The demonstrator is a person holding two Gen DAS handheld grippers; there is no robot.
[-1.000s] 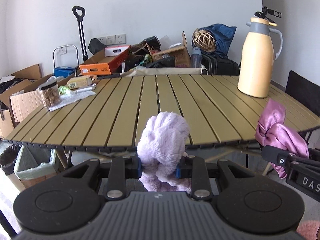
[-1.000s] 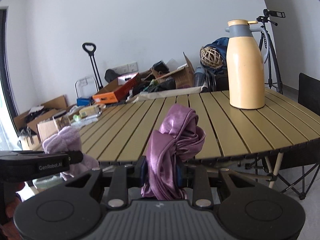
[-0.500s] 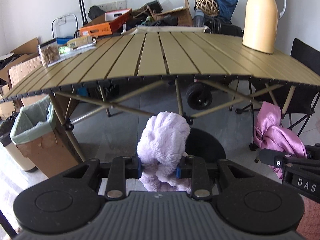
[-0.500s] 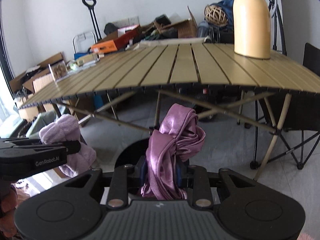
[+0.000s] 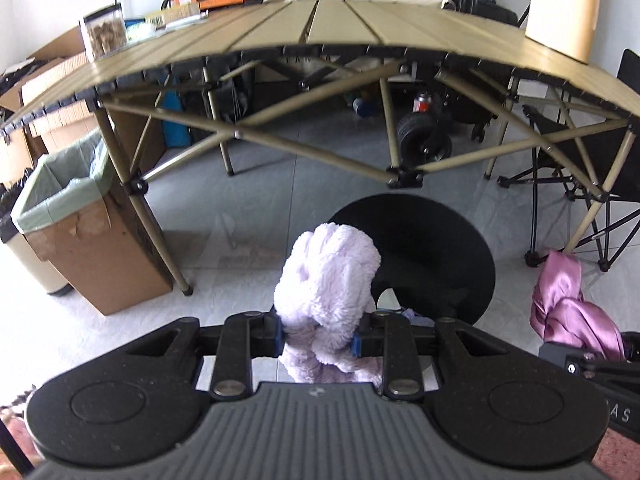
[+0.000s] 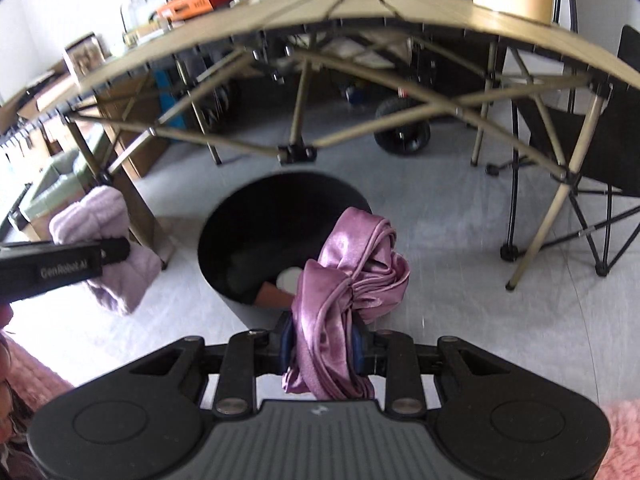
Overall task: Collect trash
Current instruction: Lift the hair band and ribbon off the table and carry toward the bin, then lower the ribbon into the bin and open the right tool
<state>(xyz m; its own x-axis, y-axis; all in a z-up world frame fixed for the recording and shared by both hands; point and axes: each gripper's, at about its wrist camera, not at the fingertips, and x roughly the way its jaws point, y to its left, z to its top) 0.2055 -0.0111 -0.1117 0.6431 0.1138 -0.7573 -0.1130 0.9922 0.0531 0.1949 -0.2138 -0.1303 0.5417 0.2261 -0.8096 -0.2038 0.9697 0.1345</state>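
My left gripper (image 5: 319, 340) is shut on a fluffy lilac cloth (image 5: 326, 276) and holds it over the near rim of a round black bin (image 5: 432, 248) on the floor. My right gripper (image 6: 319, 346) is shut on a shiny pink satin cloth (image 6: 348, 280), held above the near right edge of the same black bin (image 6: 260, 216). The lilac cloth (image 6: 104, 240) also shows at the left of the right wrist view, and the satin cloth (image 5: 568, 312) at the right of the left wrist view. Some items lie in the bin's bottom.
A folding slatted table (image 5: 360, 24) stands just beyond the bin, with crossed legs (image 5: 404, 178). A cardboard box with a green liner (image 5: 76, 216) stands at the left. A black folding chair (image 6: 592, 152) is at the right. A yellow jug (image 5: 564, 4) stands on the table.
Both grippers have dropped from tabletop height and tilted down toward the floor, still shut on their cloths. The black bin has come into view below them.
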